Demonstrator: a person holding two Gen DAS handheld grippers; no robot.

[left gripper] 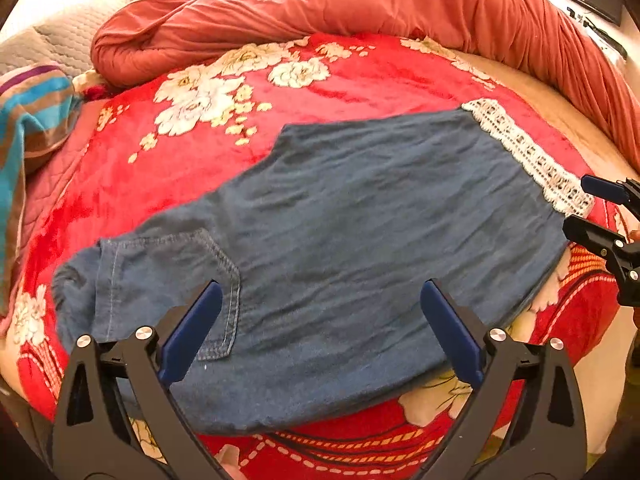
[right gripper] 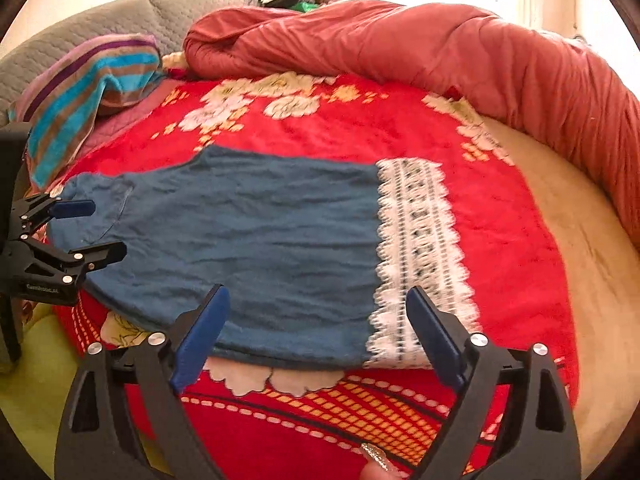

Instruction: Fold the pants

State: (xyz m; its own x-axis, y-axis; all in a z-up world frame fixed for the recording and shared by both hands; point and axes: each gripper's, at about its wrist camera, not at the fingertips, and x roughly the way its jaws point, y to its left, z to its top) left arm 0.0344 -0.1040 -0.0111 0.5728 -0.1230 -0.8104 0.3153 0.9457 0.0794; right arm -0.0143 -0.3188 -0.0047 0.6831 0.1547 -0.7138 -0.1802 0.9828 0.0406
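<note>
The blue denim pants [left gripper: 328,216] lie flat, folded lengthwise, on the red floral blanket [left gripper: 208,160]; they also show in the right wrist view [right gripper: 256,240]. A back pocket [left gripper: 176,280] is at the waist end on the left, and a white lace hem [left gripper: 528,156] is on the right, also seen in the right wrist view [right gripper: 416,256]. My left gripper [left gripper: 320,328] is open and empty, just above the waist half near the pocket. My right gripper [right gripper: 316,332] is open and empty over the near edge next to the lace hem.
A rolled coral quilt [left gripper: 360,4] lies along the far and right side of the bed. A striped towel [right gripper: 92,88] and a grey quilted pad [right gripper: 120,16] sit at the far left. The bare beige mattress [right gripper: 592,248] shows at the right.
</note>
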